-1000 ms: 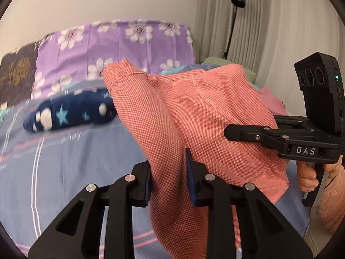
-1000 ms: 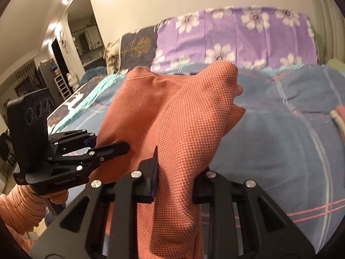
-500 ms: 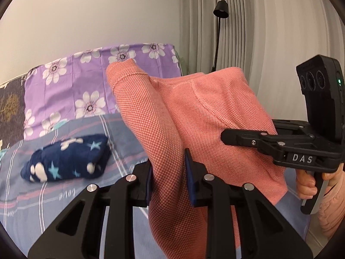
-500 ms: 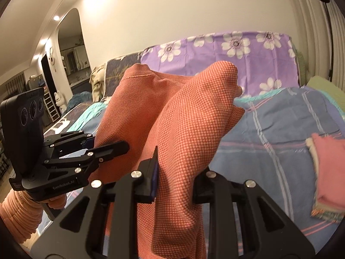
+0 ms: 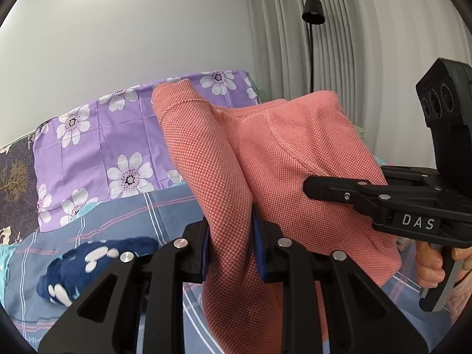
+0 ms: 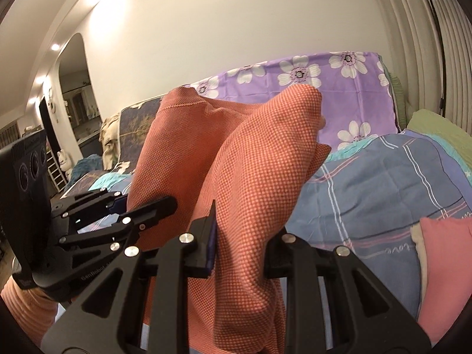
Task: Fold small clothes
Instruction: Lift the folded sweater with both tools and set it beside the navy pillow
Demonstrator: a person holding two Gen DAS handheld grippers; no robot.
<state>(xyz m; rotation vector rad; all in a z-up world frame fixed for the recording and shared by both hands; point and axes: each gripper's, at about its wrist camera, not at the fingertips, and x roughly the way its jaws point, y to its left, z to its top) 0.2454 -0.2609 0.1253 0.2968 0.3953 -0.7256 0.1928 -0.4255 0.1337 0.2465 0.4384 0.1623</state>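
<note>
A salmon-red knitted garment (image 5: 265,159) hangs in the air above the bed, held by both grippers. My left gripper (image 5: 231,233) is shut on one edge of it, and the cloth drapes down between and below the fingers. My right gripper (image 6: 244,236) is shut on another edge of the same garment (image 6: 253,165). In the left wrist view the right gripper (image 5: 312,184) reaches in from the right, pinching the cloth. In the right wrist view the left gripper (image 6: 165,203) comes in from the left.
The bed has a blue plaid sheet (image 6: 383,183) and a purple flowered cover (image 5: 97,147) at its head. A navy star-patterned cloth (image 5: 88,265) lies at left. A folded pink garment (image 6: 442,265) lies at right. A black floor lamp (image 5: 312,11) stands by the curtains.
Both grippers have lifted the garment higher and tilted upward, so more wall shows and the bed has dropped lower in both views. The grips have not changed.
</note>
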